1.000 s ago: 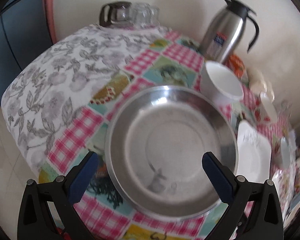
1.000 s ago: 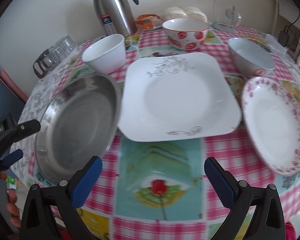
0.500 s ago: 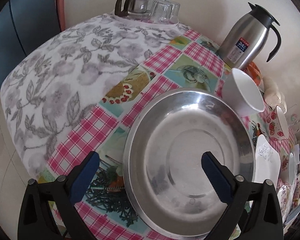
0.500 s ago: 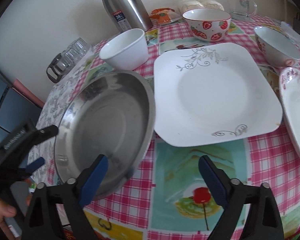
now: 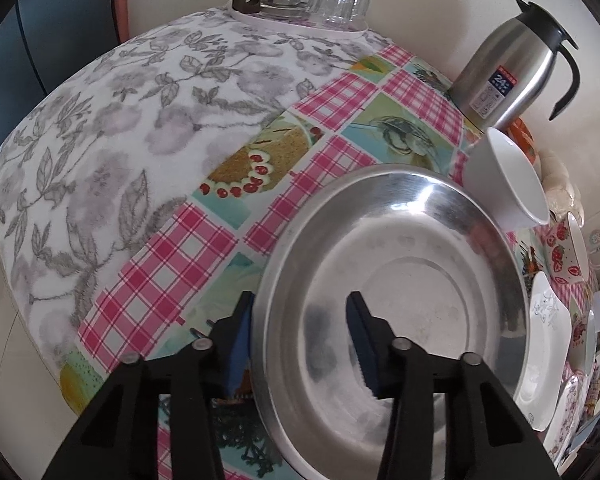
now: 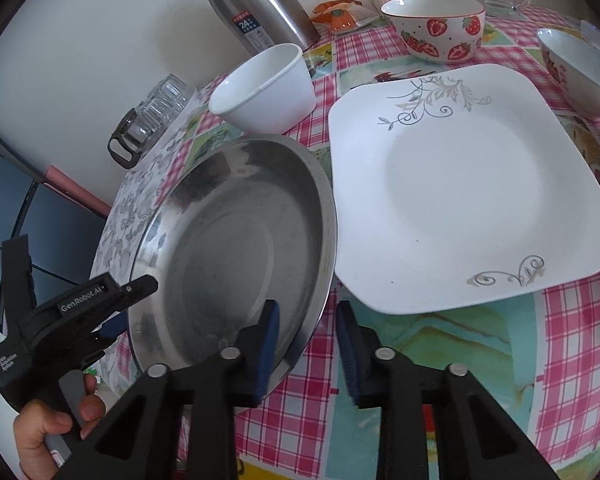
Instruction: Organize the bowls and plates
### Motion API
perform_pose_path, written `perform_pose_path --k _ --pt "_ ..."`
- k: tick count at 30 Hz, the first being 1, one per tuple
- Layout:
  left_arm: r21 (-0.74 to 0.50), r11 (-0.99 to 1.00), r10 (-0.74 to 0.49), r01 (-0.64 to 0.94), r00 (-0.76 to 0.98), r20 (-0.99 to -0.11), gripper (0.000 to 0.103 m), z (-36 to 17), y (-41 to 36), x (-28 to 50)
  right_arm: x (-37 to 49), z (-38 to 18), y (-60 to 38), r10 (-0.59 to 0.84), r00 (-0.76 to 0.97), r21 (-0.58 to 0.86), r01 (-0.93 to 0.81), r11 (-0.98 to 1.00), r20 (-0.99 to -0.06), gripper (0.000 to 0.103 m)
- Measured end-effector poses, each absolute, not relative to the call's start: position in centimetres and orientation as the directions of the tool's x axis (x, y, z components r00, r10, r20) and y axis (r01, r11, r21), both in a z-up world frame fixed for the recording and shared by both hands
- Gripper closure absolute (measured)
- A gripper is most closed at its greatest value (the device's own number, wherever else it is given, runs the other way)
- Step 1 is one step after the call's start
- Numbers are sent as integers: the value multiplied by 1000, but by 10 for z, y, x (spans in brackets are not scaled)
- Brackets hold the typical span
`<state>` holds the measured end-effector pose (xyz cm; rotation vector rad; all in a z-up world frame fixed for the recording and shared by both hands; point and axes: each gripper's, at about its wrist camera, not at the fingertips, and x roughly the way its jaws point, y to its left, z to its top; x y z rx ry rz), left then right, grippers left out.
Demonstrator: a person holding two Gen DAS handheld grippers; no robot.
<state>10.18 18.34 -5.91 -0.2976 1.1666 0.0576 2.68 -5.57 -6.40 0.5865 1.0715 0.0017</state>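
On the checked tablecloth, near the table's edge: steel plate, round, just left of a square white plate. Left gripper: fingers partly closed, straddling the steel plate's rim, one pad inside, one outside. Right gripper: likewise straddling the opposite rim; firm contact cannot be told. Behind: white cup, strawberry bowl, thermos.

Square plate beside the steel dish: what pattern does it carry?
The square plate is white with grey vine scrolls at two opposite corners, clearest in the right wrist view.
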Motion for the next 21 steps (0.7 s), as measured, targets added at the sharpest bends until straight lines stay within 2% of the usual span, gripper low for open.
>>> perform_pose_path --k 1,4,6,21 --pt "-201 959 -108 -202 394 -913 64 -62 185 103 27 -65 -57 279 494 452 275 848 -824 83" --pt "-192 958 -101 -215 371 -923 76 -70 189 105 31 -67 -59 285 491 457 276 845 -823 86" --pt "-175 961 -81 -216 382 -921 78 -70 190 104 33 -69 -59 284 490 455 275 847 -824 86" --pt "-178 966 -94 -186 388 -917 83 -67 190 99 41 -68 -46 236 455 365 220 905 -859 86"
